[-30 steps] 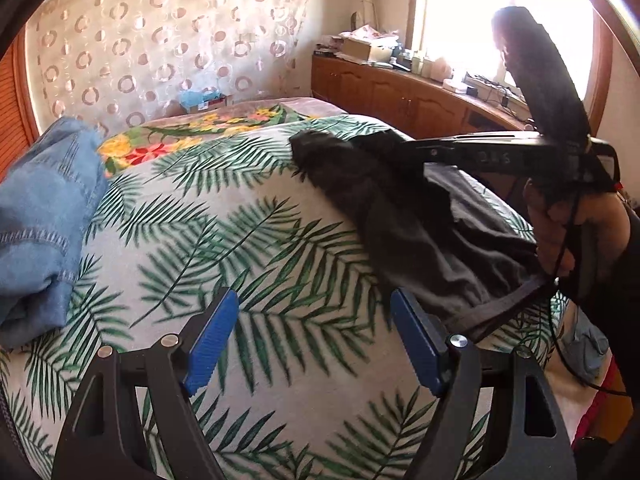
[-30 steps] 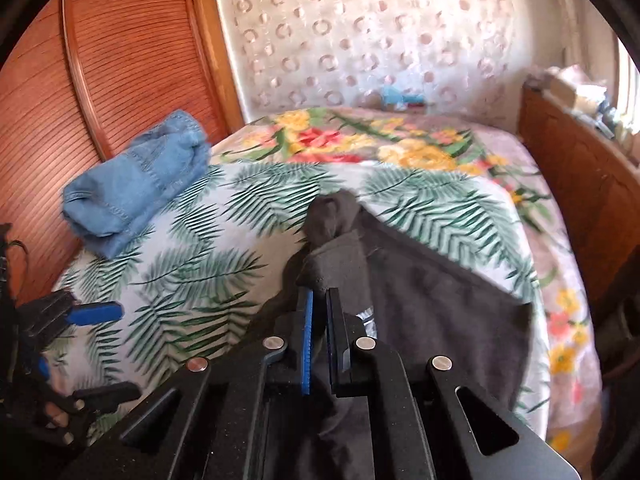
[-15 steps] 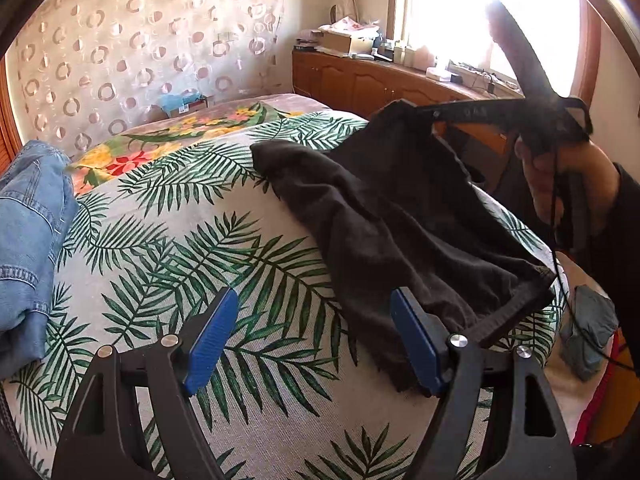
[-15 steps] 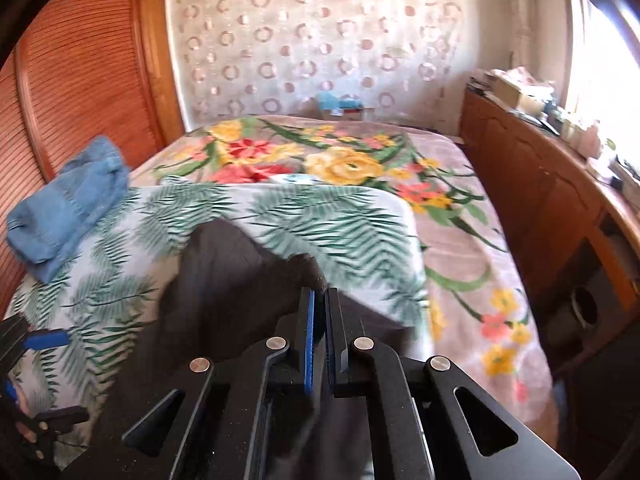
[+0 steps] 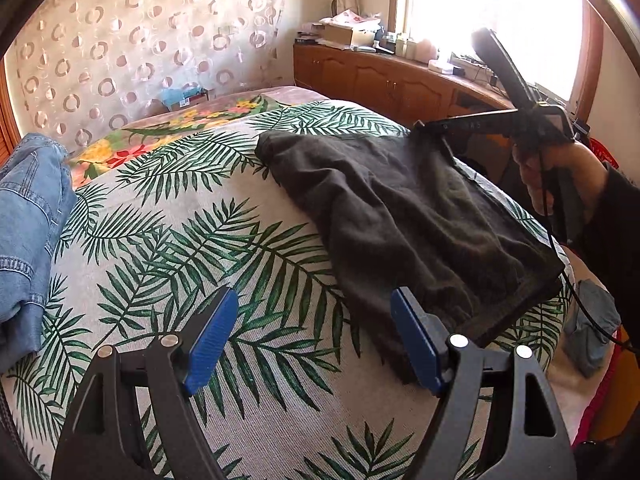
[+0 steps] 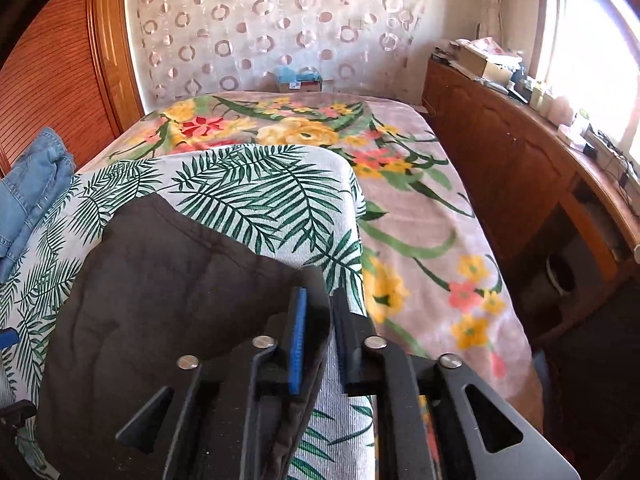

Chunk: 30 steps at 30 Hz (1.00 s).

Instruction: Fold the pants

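Dark grey pants (image 5: 400, 208) lie spread on the palm-leaf bed cover (image 5: 200, 240), one corner lifted at the far right. My right gripper (image 5: 424, 126), held by a hand (image 5: 560, 172), is at that corner. In the right wrist view its jaws (image 6: 320, 320) are opening. The pants' edge (image 6: 168, 280) still hangs between them against the blue left pad (image 6: 298, 332), while the other pad stands off. My left gripper (image 5: 312, 332) is open and empty, low over the cover, its right finger just in front of the pants' near edge.
Folded blue jeans (image 5: 28, 216) (image 6: 32, 176) rest at the bed's left side. A flowered blanket (image 6: 400, 184) covers the far part of the bed. A wooden cabinet (image 6: 500, 168) with clutter runs along the right under the window. A grey cloth (image 5: 596, 320) sits at the bed's right.
The right gripper carried the pants' corner out to the right, so the pants now lie spread flat. Its jaws, shut before, now show a gap. The left gripper stayed about where it was.
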Motion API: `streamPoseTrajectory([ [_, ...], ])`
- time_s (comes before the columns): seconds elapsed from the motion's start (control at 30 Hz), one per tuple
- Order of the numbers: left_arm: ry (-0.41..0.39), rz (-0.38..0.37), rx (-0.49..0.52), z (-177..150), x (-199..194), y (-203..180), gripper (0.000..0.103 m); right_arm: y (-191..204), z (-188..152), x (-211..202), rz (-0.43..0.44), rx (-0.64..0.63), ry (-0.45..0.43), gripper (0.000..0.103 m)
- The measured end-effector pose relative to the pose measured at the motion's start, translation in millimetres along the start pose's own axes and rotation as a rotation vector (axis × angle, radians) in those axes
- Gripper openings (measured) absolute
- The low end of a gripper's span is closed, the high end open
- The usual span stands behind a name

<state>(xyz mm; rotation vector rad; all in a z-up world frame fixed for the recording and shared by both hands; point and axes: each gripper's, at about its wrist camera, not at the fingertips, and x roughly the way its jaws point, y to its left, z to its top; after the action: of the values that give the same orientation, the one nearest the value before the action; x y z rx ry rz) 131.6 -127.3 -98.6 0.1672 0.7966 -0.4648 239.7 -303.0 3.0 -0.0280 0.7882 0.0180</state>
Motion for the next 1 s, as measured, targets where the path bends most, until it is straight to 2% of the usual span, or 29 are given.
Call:
streamPoseTrajectory([
  [0.03,0.000,0.001,-0.001,0,0,0,0.079,-4,-2,-4,0.006,0.000,-0.005,0.028],
  [0.13,-0.001,0.000,-0.001,2,0,0,0.079,-9,-8,-12,0.041,0.002,-0.014,0.031],
  [0.53,-0.030,0.024,0.023,51,14,15,0.079,-21,-9,-6,0.113,0.037,0.000,0.032],
  [1.0,0.032,0.014,0.023,111,79,34,0.079,-24,-7,11,0.140,0.030,0.035,0.032],
])
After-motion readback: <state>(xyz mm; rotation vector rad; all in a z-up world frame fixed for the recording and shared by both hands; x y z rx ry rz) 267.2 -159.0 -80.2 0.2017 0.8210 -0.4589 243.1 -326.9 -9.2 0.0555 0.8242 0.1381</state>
